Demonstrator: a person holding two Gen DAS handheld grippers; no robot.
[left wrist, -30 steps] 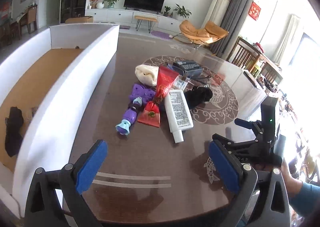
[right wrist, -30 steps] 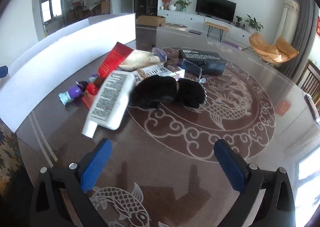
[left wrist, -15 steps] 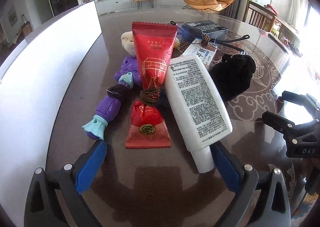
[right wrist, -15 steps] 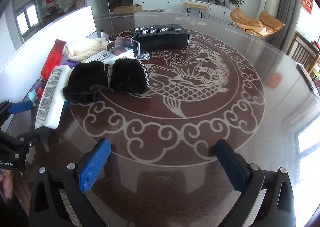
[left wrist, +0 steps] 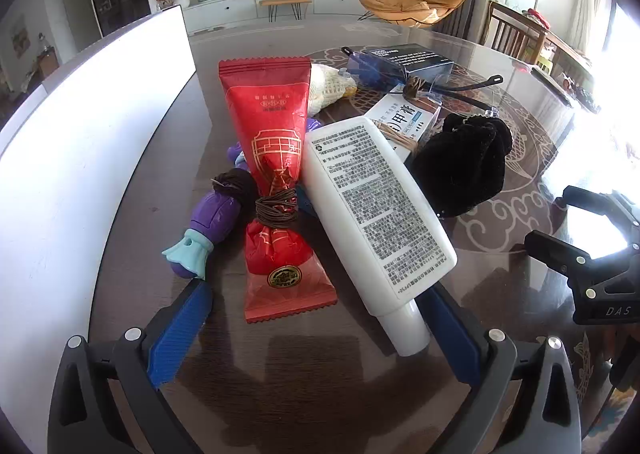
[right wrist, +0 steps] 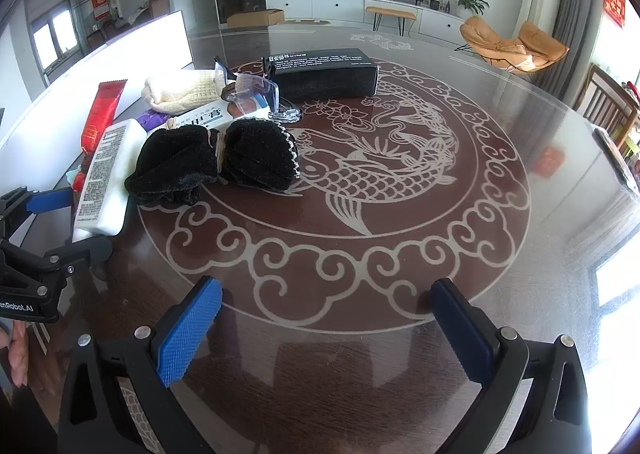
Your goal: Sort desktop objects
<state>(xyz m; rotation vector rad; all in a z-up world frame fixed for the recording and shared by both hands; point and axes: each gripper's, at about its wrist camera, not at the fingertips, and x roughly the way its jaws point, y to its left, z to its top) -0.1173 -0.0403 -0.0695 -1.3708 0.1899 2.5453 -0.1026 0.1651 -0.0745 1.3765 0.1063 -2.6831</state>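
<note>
A pile of objects lies on the glass-topped table. A red pouch tied with a brown band and a white tube lie nearest my left gripper, which is open. The pouch's lower edge and the tube's cap sit between its blue pads. A purple toy with a teal end lies left of the pouch. Behind lie a black fabric pouch, a white toothpaste box, clear glasses, a cream knitted item and a dark box. My right gripper is open over bare table, right of the pile.
A tall white box wall runs along the left of the table, close to the purple toy. The table top with the fish pattern stretches right of the pile. A hand holds the left gripper. Chairs stand beyond the far edge.
My left gripper has dropped and moved in on the pile, so the pouch's end and the tube's cap now lie between its fingers. The right gripper has shifted slightly and stays open.
</note>
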